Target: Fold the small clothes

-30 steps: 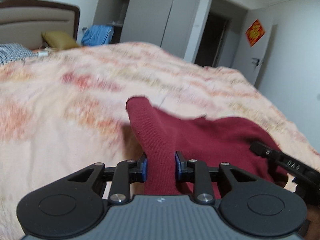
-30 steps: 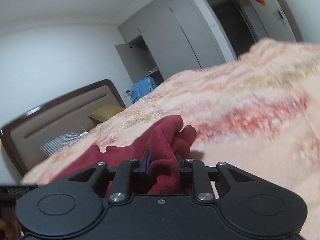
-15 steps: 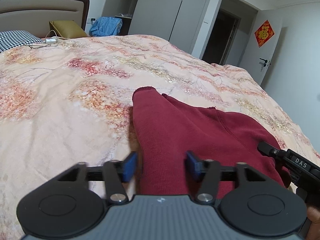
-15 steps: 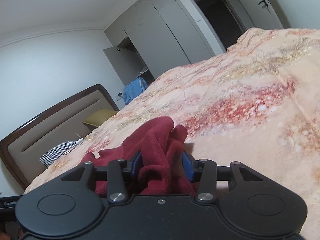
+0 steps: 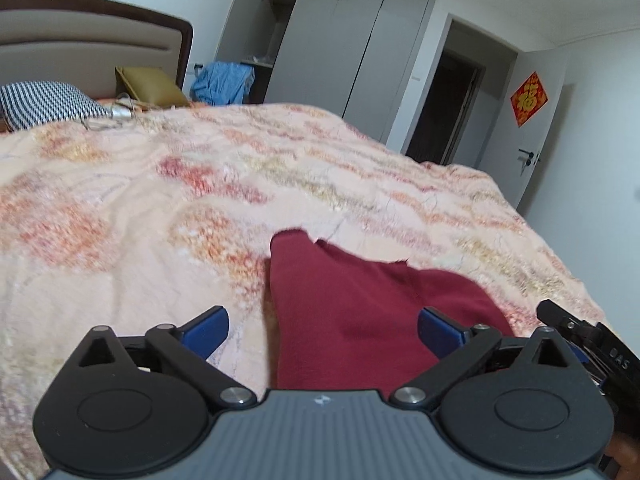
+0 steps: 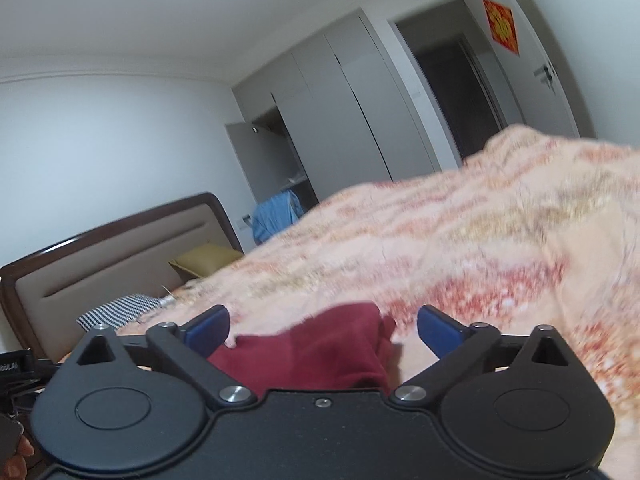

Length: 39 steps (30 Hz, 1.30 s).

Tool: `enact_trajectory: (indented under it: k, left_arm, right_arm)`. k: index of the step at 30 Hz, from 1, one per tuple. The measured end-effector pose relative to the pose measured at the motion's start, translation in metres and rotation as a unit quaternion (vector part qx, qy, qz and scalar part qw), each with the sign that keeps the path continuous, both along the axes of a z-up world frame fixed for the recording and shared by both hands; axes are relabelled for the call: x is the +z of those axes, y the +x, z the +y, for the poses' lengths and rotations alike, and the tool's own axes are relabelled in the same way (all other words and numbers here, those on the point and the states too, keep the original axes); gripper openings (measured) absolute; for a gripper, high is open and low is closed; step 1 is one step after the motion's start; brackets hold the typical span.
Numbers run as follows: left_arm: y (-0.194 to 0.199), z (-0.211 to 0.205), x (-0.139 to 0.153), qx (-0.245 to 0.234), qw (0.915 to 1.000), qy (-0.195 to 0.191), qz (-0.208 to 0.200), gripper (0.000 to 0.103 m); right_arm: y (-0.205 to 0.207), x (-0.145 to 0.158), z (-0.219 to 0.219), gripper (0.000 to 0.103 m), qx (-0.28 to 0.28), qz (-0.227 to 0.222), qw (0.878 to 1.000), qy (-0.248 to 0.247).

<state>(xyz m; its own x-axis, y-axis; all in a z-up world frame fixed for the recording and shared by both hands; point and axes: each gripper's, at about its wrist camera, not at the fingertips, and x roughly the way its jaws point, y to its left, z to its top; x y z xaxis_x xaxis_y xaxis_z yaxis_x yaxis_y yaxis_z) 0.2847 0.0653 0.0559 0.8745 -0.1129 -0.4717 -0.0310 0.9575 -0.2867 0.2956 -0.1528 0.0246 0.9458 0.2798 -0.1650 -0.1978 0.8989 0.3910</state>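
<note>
Your left gripper [image 5: 322, 330] has its jaws opening, the blue pads spread wide, and neither pad presses on anything. The dark red garment [image 5: 360, 312] lies on the floral bedspread [image 5: 160, 208] straight ahead of that gripper, running from under its body forward between the pads and off toward its right side; a narrow sleeve-like end points away from you, just ahead of the gap. At the far right of this gripper you can see part of your right gripper [image 5: 592, 344], close beside the cloth.

In the right wrist view your right gripper [image 6: 322, 330] is likewise opening, pads wide apart and free of the fabric. A bunched part of the garment [image 6: 320, 352] sits low between the pads and just ahead of the body, leaning toward the left pad. The picture is blurred here, so whether the cloth brushes that left pad is hard to say.

Well ahead and to the left of both grippers stand the headboard [image 5: 80, 40], a checked pillow [image 5: 44, 102] and an olive cushion [image 5: 148, 86]; beyond them a blue cloth [image 5: 222, 82] hangs by the open wardrobe [image 5: 340, 32].
</note>
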Motion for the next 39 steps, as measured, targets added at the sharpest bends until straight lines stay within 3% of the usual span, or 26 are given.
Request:
enact_trajectory:
  k: [8,15,29,39]
  left_arm:
    - [-0.055,-0.01,0.039,-0.001,0.999,0.014,-0.043,0.103]
    - [-0.115,-0.02,0.051,-0.007,0.9973,0.037,-0.064,0.103]
    - [-0.209,-0.019,0.027,-0.009,0.9954,0.061,-0.074,0.103]
    - [-0.244,-0.022,-0.002,-0.008,0.9944,0.071,-0.078,0.103]
  right_arm:
    - [-0.066,0.042,0.011,0.102,0.006,-0.046,0.998,-0.03]
    - [-0.13,0.053,0.024,0.102,0.012,-0.071,0.996,-0.052]
    - [-0.234,0.03,0.043,0.103,-0.042,-0.097,0.99,-0.098]
    - [-0.264,-0.002,0.054,0.103,-0.074,-0.096,0.986,-0.115]
